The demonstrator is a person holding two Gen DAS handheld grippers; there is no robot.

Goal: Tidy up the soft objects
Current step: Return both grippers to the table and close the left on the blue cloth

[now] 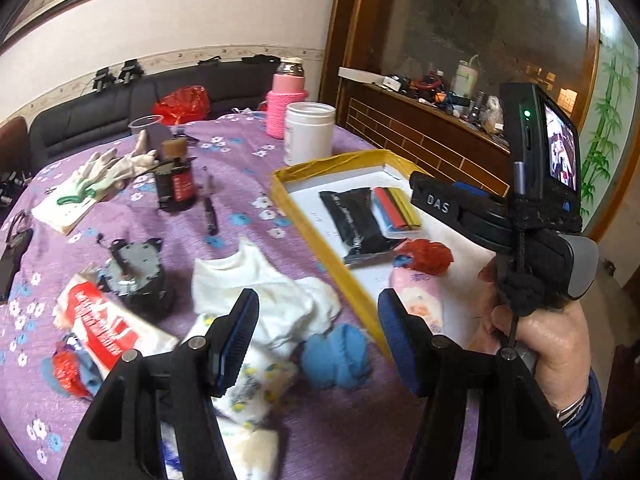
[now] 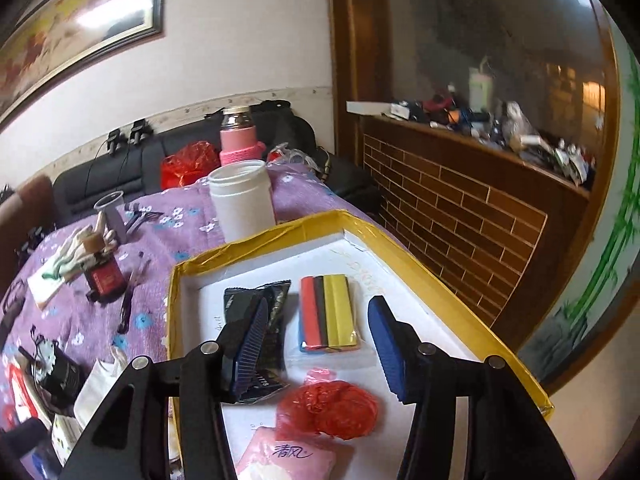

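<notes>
- Table [image 1: 248, 168]: covered with a purple flowered cloth; it carries the yellow-rimmed tray and loose items on the cloth beside the tray.
- Yellow-rimmed tray [image 2: 400, 236]: shallow, with a white floor. Inside it lie a black packet [image 2: 276, 300], a pack of coloured strips [image 2: 328, 312], a red crumpled bag [image 2: 328, 408] and a pink tissue pack [image 2: 288, 456].
- White cloth [image 1: 280, 292]: lies crumpled on the table, just outside the tray's near long wall.
- White jar [image 1: 309, 132]: stands upright just beyond the tray's far corner.
- Blue soft ball [image 1: 336, 356]: rests on the table against the outside of the tray's near wall, beside the white cloth.
- Left gripper [image 1: 316, 340]: jaws spread, nothing between the pads; it hangs above the white cloth and blue soft ball, outside the tray.
- Right gripper [image 2: 316, 344]: jaws spread, nothing pinched; it hangs over the tray floor, above the black packet and the pack of coloured strips.
- Hand [image 1: 536, 336]: grips the right gripper's handle, at the tray's near end.
</notes>
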